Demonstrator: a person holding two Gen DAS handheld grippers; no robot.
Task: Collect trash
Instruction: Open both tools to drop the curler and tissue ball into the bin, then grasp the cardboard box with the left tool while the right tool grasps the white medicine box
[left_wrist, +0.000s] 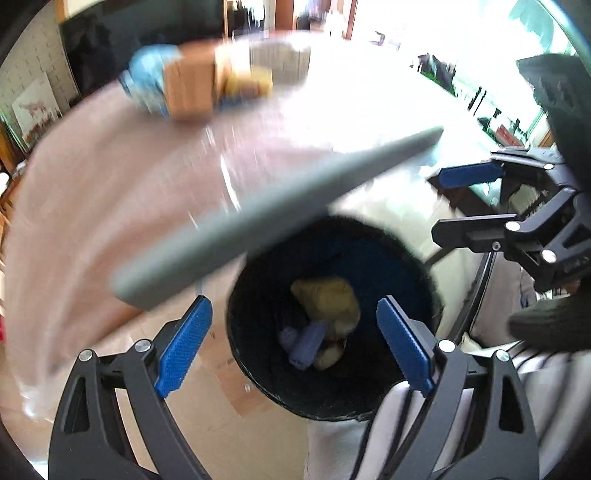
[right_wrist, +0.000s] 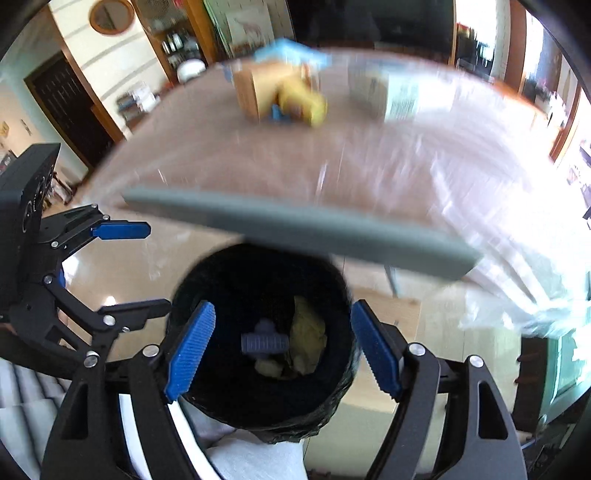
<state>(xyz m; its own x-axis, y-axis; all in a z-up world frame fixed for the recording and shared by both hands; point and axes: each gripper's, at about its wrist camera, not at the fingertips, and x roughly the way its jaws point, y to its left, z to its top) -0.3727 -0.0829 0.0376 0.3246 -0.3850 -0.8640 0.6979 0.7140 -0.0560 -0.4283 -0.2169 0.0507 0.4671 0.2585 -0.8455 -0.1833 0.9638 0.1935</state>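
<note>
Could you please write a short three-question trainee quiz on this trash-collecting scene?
1. True or false: the left tongs grip a piece of trash.
2. What lies in the black bin? A) only a bottle B) yellow crumpled pieces and a blue-grey ridged item C) nothing
3. Fill in: the cardboard box stands on the ___.

Key:
1. False; both the left and right tongs are open and empty.
2. B: yellow pieces, ridged item.
3. Table.
</note>
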